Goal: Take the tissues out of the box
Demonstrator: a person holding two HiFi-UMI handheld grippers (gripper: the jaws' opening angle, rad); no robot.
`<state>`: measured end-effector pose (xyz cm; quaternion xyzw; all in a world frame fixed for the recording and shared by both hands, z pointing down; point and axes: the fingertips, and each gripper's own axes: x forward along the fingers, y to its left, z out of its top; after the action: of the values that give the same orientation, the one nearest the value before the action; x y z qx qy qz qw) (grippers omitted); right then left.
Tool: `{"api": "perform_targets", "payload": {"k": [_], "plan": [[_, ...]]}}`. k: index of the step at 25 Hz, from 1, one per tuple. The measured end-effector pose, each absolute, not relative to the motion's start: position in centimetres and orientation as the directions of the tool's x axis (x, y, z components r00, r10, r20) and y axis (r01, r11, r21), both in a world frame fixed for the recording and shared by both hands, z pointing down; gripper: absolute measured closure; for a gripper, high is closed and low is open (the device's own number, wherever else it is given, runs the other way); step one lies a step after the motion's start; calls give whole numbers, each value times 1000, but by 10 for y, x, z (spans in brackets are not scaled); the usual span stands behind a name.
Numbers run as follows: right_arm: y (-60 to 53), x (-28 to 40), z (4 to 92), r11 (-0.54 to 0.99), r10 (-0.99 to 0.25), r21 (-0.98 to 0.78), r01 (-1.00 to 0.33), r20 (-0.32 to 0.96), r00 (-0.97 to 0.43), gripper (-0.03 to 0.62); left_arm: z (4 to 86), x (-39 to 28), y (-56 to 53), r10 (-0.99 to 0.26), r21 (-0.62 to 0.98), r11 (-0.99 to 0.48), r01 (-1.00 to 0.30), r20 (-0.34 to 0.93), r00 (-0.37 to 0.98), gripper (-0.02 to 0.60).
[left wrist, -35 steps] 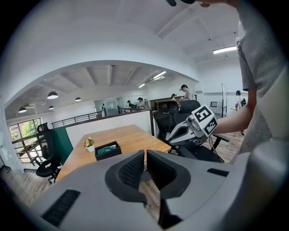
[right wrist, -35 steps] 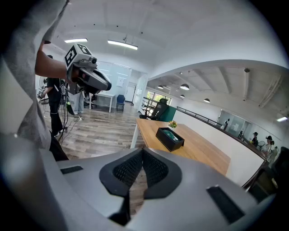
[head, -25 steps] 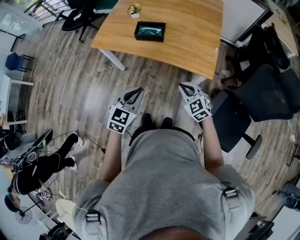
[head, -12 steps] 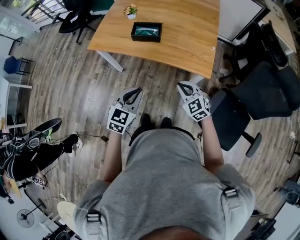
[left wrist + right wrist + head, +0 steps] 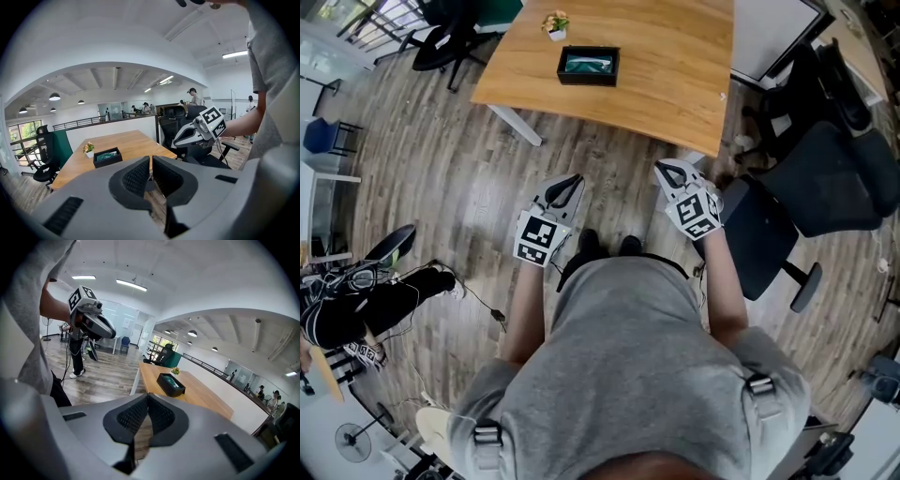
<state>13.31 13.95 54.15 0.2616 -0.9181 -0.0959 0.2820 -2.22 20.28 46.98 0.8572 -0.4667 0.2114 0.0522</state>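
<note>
**Wood table not yet reached; both grippers clenched and empty**

Change noted: over the last second the table (image 5: 675, 84) and the box (image 5: 589, 66) on it drift slightly toward the upper left of the head view. The left gripper (image 5: 570, 183) and right gripper (image 5: 672, 171) keep their places in front of the wearer's chest, short of the table's near edge. A bystander (image 5: 356, 309) in black, well off to the table's left, has shifted stance. I judge this to be a small turn of the head, not an approach, so the task has not begun.

Tool state: each gripper view shows its jaws pressed together with nothing between them.

Task item: the black box sits on the table's far-left part, just beside a small potted plant (image 5: 553, 22) near the far-left corner. Something teal shows inside, but the tissues cannot be made out singly. Nothing lies outside the box.

Surface: the table top is pale wood on white legs and carries only the box and the plant.

Room: a grey plank floor (image 5: 450, 159) lies before the table. A black chair (image 5: 825, 178) stands at the table's right, and more chairs stand beyond its far-left corner. The gripper views show an open office with ceiling lights.
</note>
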Motion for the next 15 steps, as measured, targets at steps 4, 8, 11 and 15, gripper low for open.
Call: {"api": "perform_targets", "payload": {"k": [4, 8, 11, 15], "plan": [[135, 132, 540, 843, -536, 341, -416, 472, -699, 586, 464, -19, 200, -781, -79, -555, -828, 393, 486, 548], [132, 136, 538, 841, -539, 355, -409, 477, -695, 586, 466, -16, 199, -775, -80, -563, -822, 395, 493, 548], [131, 136, 535, 843, -535, 347, -411, 469, -703, 574, 465, -16, 197, -782, -81, -557, -827, 387, 489, 548], [132, 140, 537, 849, -526, 342, -403, 470, -709, 557, 464, -16, 196, -786, -77, -553, -830, 378, 489, 546]]}}
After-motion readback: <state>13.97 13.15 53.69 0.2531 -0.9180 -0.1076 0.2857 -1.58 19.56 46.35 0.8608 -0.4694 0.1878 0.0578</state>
